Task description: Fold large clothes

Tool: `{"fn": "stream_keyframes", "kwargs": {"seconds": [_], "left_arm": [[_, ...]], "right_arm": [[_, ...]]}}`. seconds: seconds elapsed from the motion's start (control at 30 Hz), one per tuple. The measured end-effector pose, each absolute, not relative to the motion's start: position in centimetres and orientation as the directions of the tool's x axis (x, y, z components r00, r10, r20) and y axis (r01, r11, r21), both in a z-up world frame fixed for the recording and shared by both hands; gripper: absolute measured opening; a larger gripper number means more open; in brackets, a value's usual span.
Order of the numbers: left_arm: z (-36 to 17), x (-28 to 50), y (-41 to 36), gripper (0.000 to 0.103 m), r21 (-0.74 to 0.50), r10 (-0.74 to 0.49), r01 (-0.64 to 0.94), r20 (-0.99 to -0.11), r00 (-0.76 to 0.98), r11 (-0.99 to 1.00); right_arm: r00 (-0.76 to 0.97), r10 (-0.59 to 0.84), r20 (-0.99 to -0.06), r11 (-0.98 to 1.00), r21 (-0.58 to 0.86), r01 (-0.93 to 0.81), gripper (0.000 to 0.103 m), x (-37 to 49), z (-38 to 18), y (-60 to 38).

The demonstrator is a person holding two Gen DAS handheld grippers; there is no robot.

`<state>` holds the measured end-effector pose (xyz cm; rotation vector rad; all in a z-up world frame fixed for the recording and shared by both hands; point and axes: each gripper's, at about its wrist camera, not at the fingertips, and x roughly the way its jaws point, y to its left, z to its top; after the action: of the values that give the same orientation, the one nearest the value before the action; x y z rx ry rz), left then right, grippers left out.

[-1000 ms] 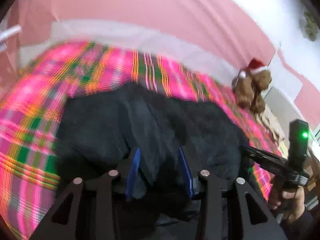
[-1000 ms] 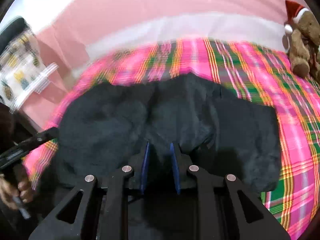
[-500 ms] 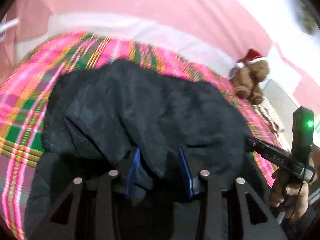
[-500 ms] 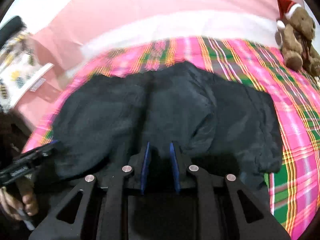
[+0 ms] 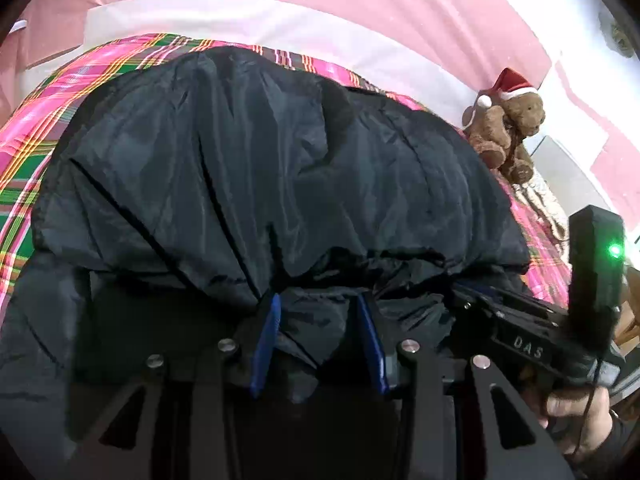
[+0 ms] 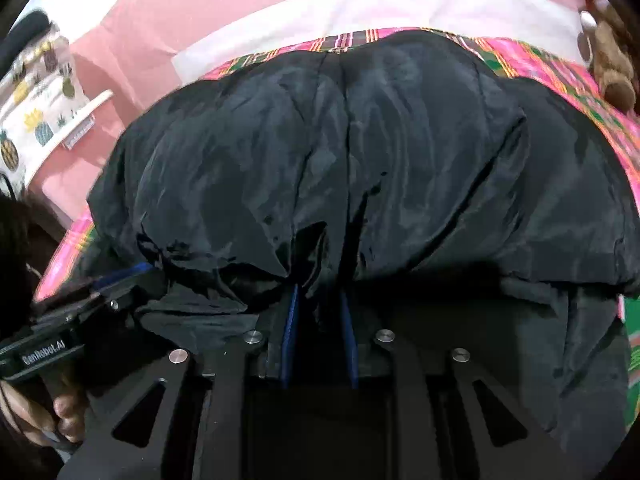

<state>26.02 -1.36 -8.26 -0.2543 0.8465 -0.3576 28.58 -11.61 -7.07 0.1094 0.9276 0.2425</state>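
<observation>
My biggest worry here is the slippery black jacket [image 5: 280,168] sliding out of one claw while the other keeps its hold, which would let the folded-over half sag crooked instead of landing square on the layer beneath. The cloth looks like smooth, puffy nylon, so I judge a thin pinch could creep loose under the garment's own weight. A second risk is that the two claws sit close together near the same bunched edge, so the outer corners hang unsupported and could tuck under as the fold is laid down. The jacket lies spread across a bed covered in a pink and green checked blanket [image 5: 36,120], with a doubled edge gathered toward both cameras. My left claw [image 5: 316,316] has its blue fingers [image 5: 268,332] partly apart, and a thick wad of jacket fills the gap between them, so it is gripping the cloth. My right claw [image 6: 318,308] stands narrower, its blue fingers [image 6: 289,332] close together with a dark fold of the jacket pinched between them. In the right view the left claw's body appears at the lower left, touching the same hem. A teddy bear [image 5: 508,128] in a red Santa hat sits at the bed's far side, well apart from the jacket's gripped edge.
</observation>
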Motion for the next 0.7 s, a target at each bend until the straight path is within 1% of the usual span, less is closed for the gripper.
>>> {"fn": "stream_keyframes", "kwargs": {"seconds": [0.27,0.43,0.57,0.67,0.7], "left_arm": [[-8.4,26.9,-2.6,0.042,-0.295,-0.342,0.180,-0.717,0.607,0.938],[-7.1,25.9,-1.9,0.044,-0.307,-0.352,0.181,-0.720,0.598,0.934],[-5.3,23.6,-0.4,0.048,-0.328,-0.379,0.200,-0.698,0.607,0.923],[-3.2,23.3,1.1,0.048,-0.319,-0.376,0.211,-0.655,0.655,0.924],[-2.4,23.9,1.6,0.051,-0.315,-0.366,0.205,-0.641,0.674,0.927]], "right_arm": [[0.579,0.220,-0.785,0.975,0.157,-0.156,0.020,28.6,-7.4,-10.2],[0.570,0.246,-0.784,0.969,0.190,-0.156,0.022,28.2,-5.3,-10.6],[0.623,0.265,-0.736,0.964,0.196,-0.178,0.022,26.3,-2.3,-11.7],[0.678,0.267,-0.685,0.964,0.194,-0.184,0.022,26.4,0.2,-12.8],[0.696,0.257,-0.671,0.966,0.190,-0.174,0.022,27.2,1.0,-13.3]]}}
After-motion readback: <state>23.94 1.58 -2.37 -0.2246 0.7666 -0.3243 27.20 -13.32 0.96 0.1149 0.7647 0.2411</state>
